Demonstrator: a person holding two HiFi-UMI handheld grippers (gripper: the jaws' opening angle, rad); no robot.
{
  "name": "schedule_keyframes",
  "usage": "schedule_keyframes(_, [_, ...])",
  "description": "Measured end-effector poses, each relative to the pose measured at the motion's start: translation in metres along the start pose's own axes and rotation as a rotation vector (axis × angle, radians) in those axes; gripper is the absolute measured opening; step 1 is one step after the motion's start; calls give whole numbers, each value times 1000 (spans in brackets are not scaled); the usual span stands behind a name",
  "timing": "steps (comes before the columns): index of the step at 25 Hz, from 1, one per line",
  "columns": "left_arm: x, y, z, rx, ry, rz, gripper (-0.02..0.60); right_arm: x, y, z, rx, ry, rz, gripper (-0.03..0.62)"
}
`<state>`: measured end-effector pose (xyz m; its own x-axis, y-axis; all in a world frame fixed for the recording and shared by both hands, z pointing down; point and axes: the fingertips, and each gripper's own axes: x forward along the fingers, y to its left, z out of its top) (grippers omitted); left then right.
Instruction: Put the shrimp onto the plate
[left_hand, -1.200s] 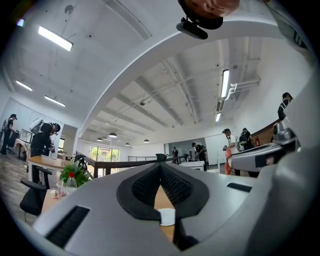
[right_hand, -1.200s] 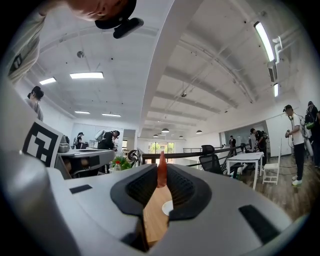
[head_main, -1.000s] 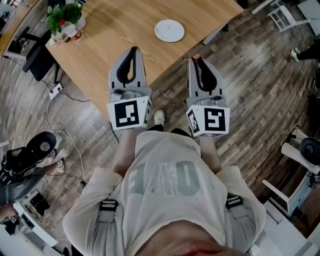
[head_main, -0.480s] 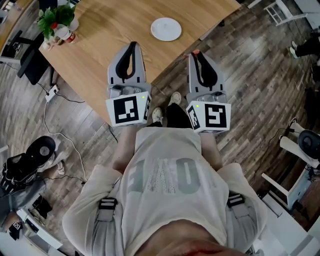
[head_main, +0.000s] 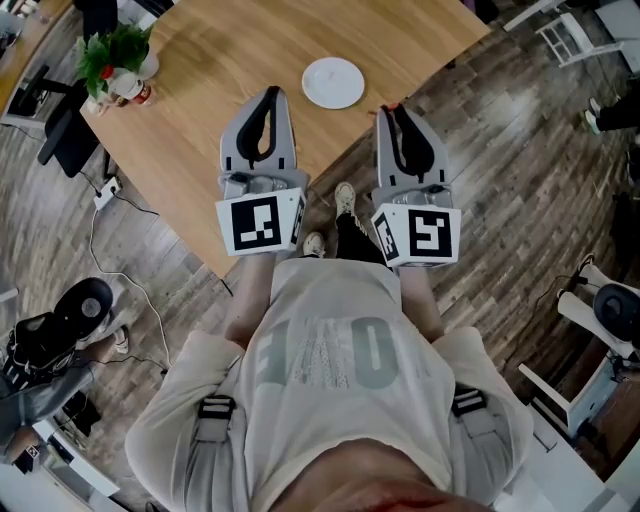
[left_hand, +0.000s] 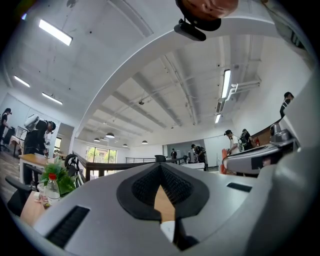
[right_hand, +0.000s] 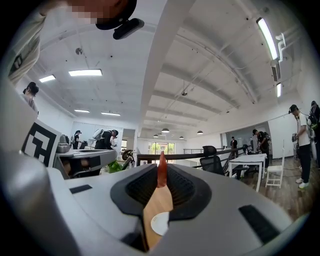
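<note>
The right gripper (head_main: 392, 108) is clamped on the shrimp (right_hand: 161, 172), whose red tail pokes out past the jaw tips. The left gripper (head_main: 268, 93) has its jaws closed together on nothing. Over the last second the plate (head_main: 333, 82) has drawn nearer to both tips as the person steps up to the table (head_main: 200, 90), so the carry looks almost done, though the shrimp hangs over floor beside the table edge, not yet above the plate. Both grippers sit level at chest height, side by side, pointing forward.

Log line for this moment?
right claw: shut on shrimp | left claw: shut, empty | plate: on table, bare | shrimp: not yet placed
</note>
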<state>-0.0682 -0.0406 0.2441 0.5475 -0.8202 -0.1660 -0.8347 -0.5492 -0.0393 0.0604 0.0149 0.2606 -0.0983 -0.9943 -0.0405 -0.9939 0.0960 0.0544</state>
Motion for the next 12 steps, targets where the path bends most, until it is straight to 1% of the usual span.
schedule_keyframes(5, [38, -4, -8, 12, 13, 18, 9, 31, -29, -10, 18, 15, 23, 65])
schedule_keyframes(9, [70, 0, -12, 19, 20, 47, 9, 62, -47, -10, 27, 13, 52, 64])
schedule_keyframes(12, [89, -7, -12, 31, 25, 72, 9, 76, -65, -9, 35, 9, 78, 64])
